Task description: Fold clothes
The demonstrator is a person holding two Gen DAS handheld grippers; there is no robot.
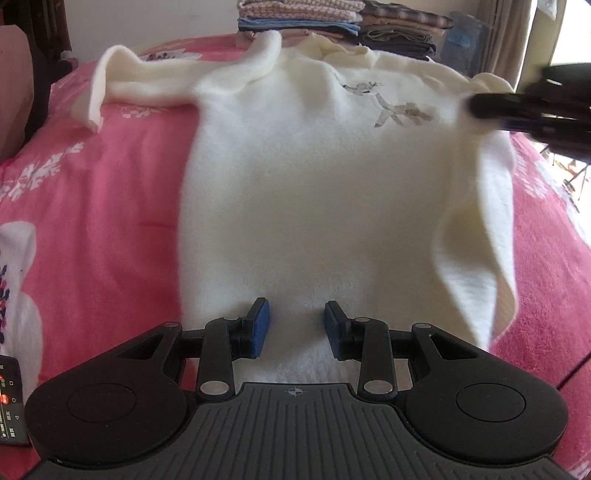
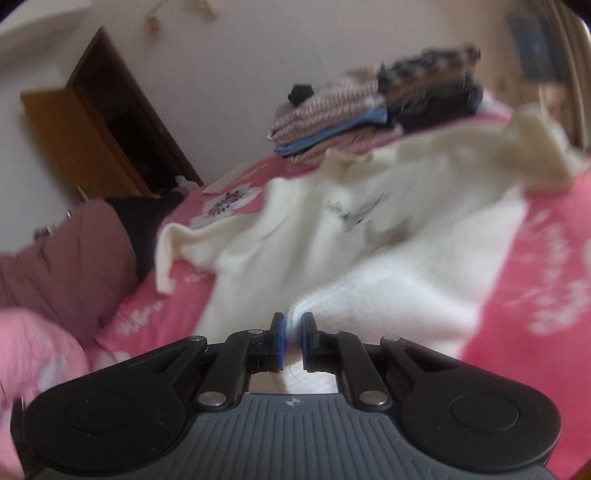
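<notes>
I had the cream-white fuzzy knit sweater (image 1: 295,177) spread flat across the middle of the pink floral bedspread (image 1: 110,192), its collar toward the far edge where two stacks of folded clothes (image 1: 332,26) sat. One long sleeve (image 1: 155,81) trailed out toward the bed's left side. My left gripper (image 1: 296,330) sat at the sweater's near hem with its blue-padded fingers (image 1: 259,328) spread apart, fabric lying between them but not squeezed. My right gripper (image 2: 293,341) had its jaws pressed together, pinching a fold of the sweater's edge (image 2: 306,299), lifted off the bedspread along the right side. A phone (image 1: 11,398) lay at the near left corner.
</notes>
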